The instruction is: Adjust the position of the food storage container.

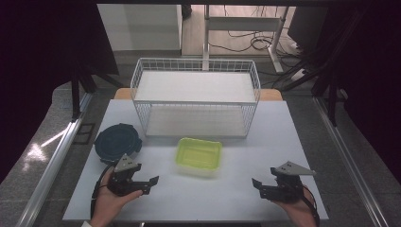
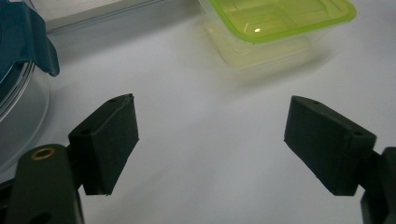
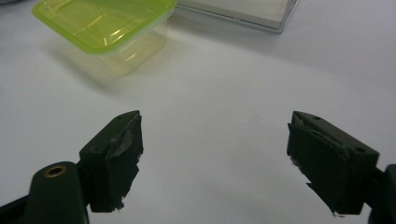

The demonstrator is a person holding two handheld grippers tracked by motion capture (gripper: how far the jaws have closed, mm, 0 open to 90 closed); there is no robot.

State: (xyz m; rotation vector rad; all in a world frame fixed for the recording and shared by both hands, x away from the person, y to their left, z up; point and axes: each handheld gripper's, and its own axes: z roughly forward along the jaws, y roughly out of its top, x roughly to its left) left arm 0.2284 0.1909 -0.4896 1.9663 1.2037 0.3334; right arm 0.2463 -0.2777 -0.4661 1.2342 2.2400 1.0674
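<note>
Lime-green plastic catches the eye from the high view: a lidded green container [image 1: 199,155] sits on the white table [image 1: 198,198], and both grippers flank it from the near side. Left gripper [image 1: 150,183] hovers low, its jaws spread wide with nothing between them, and the container lies ahead of it and off toward the other hand, near but not touching. Just beyond this gripper's back sits a round dark-blue-lidded bowl [image 1: 117,142], close by its grey plate. Right gripper [image 1: 257,185] mirrors it, jaws parted and empty, pointing inward, with the green container ahead of its tips and well clear of them. Behind the container stands a white wire rack [image 1: 196,97] with two shelves, farther from both grippers. Over to the left gripper view: two black pads [image 2: 112,140] stand far apart with bare white table between them, and the green container [image 2: 275,21] sits beyond the tips, up and a little toward the right-hand jaw; the blue-lidded bowl [image 2: 21,51] crowds in beside the left-hand jaw. Now the right gripper view: pads [image 3: 116,154] again spread wide, gripping nothing, tape showing worn on their faces, and the green container [image 3: 105,28] lies past the left-hand jaw, well ahead, with the rack's base [image 3: 243,11] farther on.
</note>
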